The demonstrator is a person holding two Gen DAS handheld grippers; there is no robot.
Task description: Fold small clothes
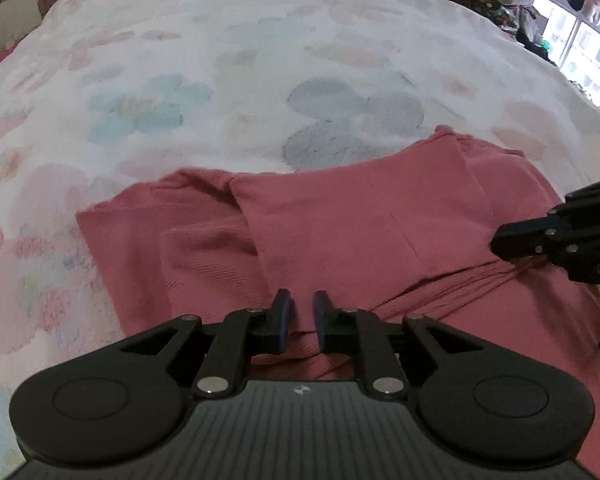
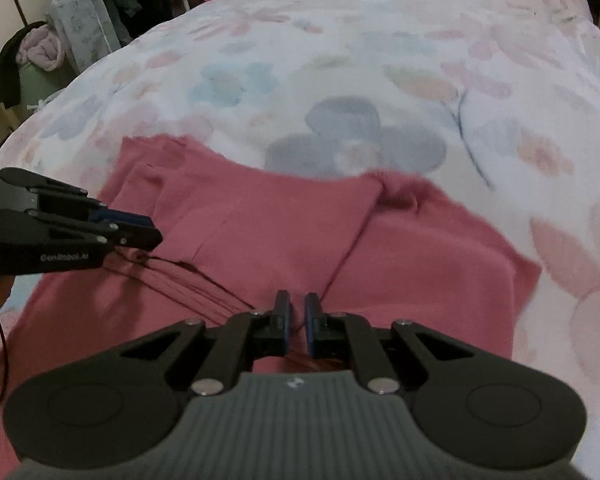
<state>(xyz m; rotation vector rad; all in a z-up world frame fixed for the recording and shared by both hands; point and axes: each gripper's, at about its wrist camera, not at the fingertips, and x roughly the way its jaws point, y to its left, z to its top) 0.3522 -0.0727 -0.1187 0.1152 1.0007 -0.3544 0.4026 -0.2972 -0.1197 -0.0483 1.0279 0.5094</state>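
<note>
- Your work surface is the bed, spread with a pale flowered cover; it is soft under the cloth, so expect it to give when you press down.
- The pink garment lies on the near part of the bed, right below both grippers. It reaches off the near edge of both views, so you cannot see its full outline.
- It looks like a thin, finely ribbed knit: light, limp and not slippery. It should drape and bunch, not hold a shape, so take it at a hem or corner and pinch all layers together.
- A flap is already turned over the middle with a straight far edge, and a band of gathered wrinkles runs across the near side; smooth that before the next fold.
- Your left gripper has its fingers parted by a narrow gap just above the cloth, with nothing between them.
- Your right gripper has its fingers almost together; its tips sit at the wrinkles, but you cannot tell whether cloth is pinched.
</note>
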